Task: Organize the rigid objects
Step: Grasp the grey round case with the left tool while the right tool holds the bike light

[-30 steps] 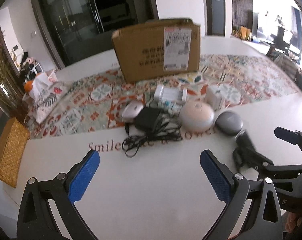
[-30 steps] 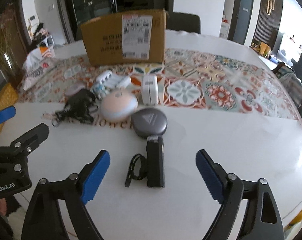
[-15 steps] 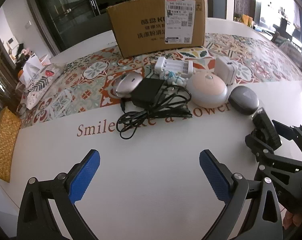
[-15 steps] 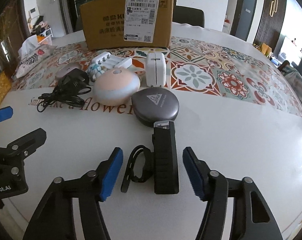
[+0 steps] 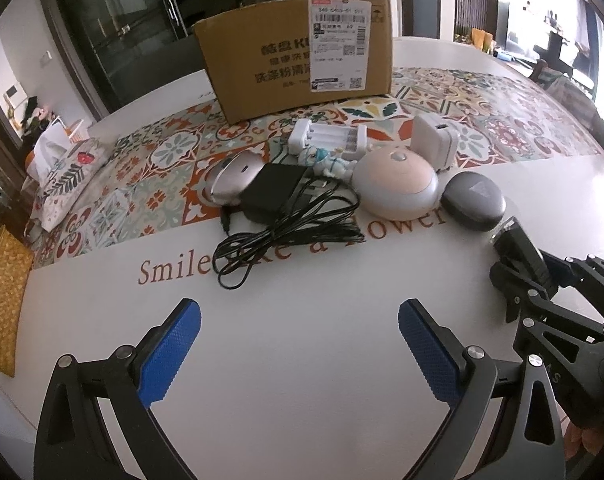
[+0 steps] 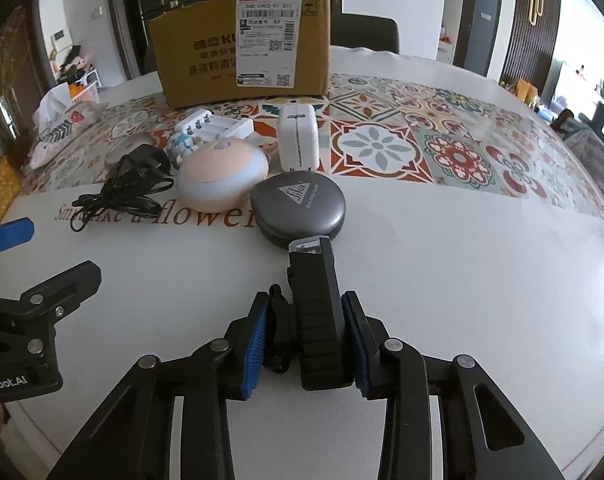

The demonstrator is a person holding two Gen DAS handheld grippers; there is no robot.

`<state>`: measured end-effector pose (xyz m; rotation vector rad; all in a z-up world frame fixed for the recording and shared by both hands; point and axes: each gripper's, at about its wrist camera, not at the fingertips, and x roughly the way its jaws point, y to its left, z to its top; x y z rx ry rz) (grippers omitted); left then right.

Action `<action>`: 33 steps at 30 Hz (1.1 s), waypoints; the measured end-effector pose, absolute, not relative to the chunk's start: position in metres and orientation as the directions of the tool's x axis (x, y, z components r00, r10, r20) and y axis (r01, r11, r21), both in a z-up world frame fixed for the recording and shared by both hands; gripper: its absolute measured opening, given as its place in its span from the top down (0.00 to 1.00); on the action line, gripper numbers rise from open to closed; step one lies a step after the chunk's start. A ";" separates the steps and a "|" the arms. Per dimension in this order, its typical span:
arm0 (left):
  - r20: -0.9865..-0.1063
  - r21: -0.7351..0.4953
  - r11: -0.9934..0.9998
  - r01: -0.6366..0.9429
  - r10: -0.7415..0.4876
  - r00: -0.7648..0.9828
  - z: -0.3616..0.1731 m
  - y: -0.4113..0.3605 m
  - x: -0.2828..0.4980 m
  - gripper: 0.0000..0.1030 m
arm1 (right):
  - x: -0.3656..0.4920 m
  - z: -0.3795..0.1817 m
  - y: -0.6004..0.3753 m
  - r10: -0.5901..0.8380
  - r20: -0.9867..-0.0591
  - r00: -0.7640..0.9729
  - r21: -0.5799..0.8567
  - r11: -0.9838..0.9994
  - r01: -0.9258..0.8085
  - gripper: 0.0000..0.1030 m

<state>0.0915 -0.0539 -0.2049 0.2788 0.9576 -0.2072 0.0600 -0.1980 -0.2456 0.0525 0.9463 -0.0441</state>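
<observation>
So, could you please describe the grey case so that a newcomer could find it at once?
Start at the cardboard box at the table's far side, then come forward past the white charger. The grey case lies just beyond the black light: pebble-shaped, with a white triangle logo.

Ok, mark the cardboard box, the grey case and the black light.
cardboard box (image 6: 197, 60): right wrist view, brown front face.
grey case (image 6: 297, 204): right wrist view, lid top.
black light (image 6: 316, 300): right wrist view, ribbed body between the pads.
</observation>
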 end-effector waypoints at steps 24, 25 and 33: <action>-0.789 -0.008 0.889 0.457 -0.286 0.543 -0.200 -0.154 0.101 0.10 | 0.049 -0.210 -0.292 -0.118 -0.796 0.593 -0.022 0.986 0.166 0.65; -0.791 -0.009 0.888 0.460 -0.288 0.540 -0.202 -0.158 0.102 0.12 | 0.049 -0.212 -0.296 -0.114 -0.800 0.589 -0.015 0.985 0.171 0.65; -0.811 -0.015 0.885 0.465 -0.283 0.512 -0.223 -0.182 0.116 0.23 | 0.052 -0.224 -0.313 -0.100 -0.811 0.576 0.007 0.984 0.181 0.65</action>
